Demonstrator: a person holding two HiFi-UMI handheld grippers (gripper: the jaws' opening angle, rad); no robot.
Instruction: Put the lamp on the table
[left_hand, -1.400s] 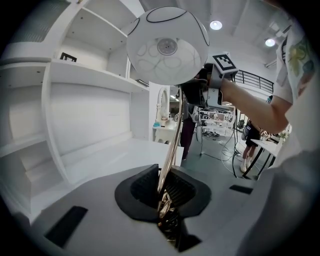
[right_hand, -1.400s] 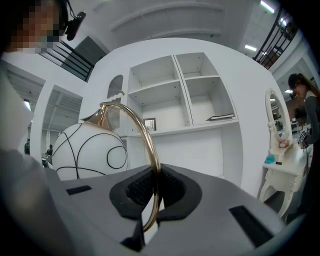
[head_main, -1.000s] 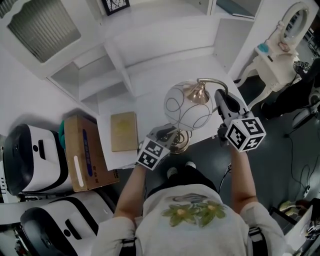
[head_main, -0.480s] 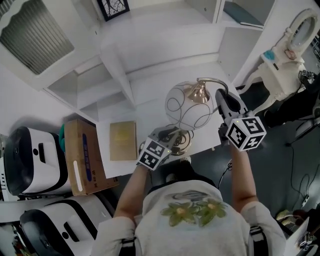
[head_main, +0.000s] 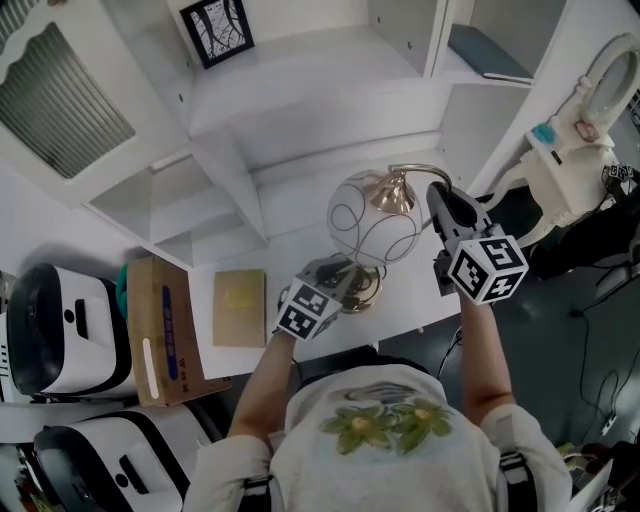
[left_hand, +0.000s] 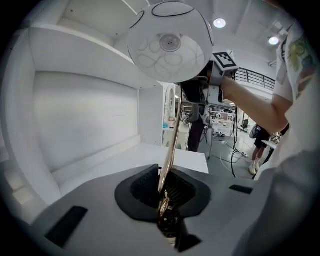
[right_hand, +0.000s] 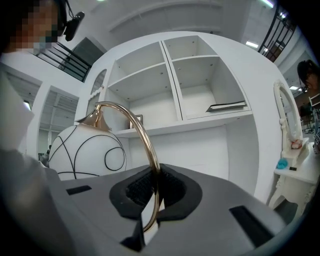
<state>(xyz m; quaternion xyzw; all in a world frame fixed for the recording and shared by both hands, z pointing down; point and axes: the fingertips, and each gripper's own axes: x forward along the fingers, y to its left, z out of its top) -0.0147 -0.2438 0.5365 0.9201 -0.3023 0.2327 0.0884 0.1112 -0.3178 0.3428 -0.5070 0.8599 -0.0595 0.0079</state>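
Observation:
The lamp has a white globe shade with black loops, a curved brass arm and a brass base. It hangs over the front edge of the white table. My left gripper is shut on the lamp's lower stem just above the base. My right gripper is shut on the curved arm at the lamp's right. The globe fills the left of the right gripper view and the top of the left gripper view.
A tan book lies on the table left of the lamp. White shelves rise behind, with a framed picture. A cardboard box and white machines stand to the left. A white dressing table is at right.
The lamp and both grippers have shifted forward over the table's near edge; the base now sits above the tabletop rather than past it. Both grips are unchanged.

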